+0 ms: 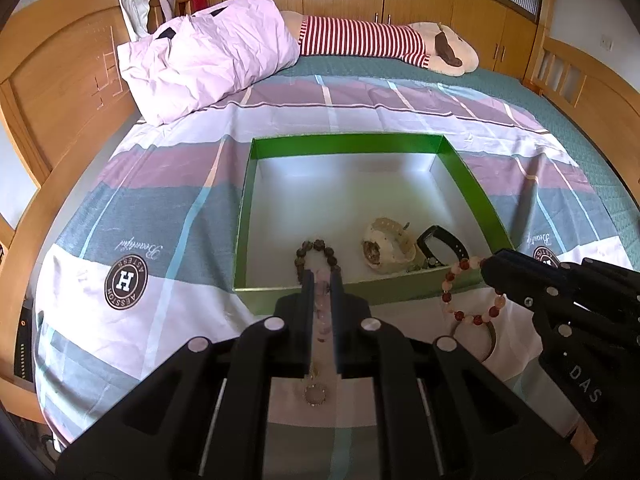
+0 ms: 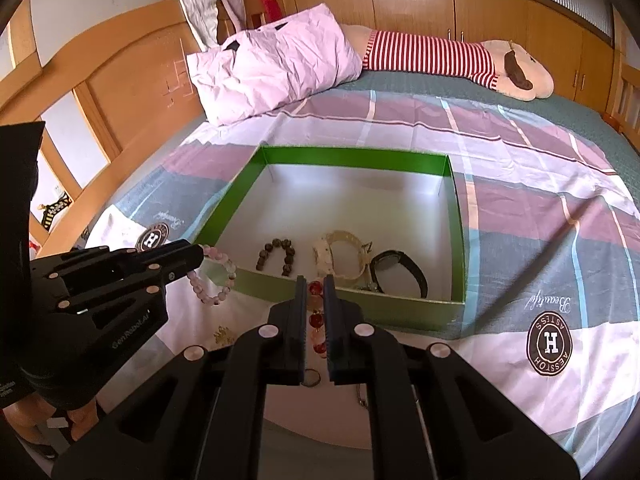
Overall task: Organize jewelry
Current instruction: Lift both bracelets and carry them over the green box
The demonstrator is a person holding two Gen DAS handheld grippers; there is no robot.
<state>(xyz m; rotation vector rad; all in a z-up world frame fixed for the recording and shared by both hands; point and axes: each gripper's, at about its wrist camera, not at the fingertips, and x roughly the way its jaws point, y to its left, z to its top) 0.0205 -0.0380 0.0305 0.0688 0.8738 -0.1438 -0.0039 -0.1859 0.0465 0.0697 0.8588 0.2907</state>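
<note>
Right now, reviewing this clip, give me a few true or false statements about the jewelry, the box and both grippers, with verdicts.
1. The left gripper holds a pale pink bead bracelet. True.
2. The right gripper is empty. False: it is shut on a red and pink bead bracelet.
3. The green box already contains a dark bead bracelet, a cream watch and a black watch. True.
4. Both held bracelets are already lying inside the box. False: both hang at or before the box's near wall, over the bedsheet.
5. The box has a lid on it. False: it is open at the top.
</note>
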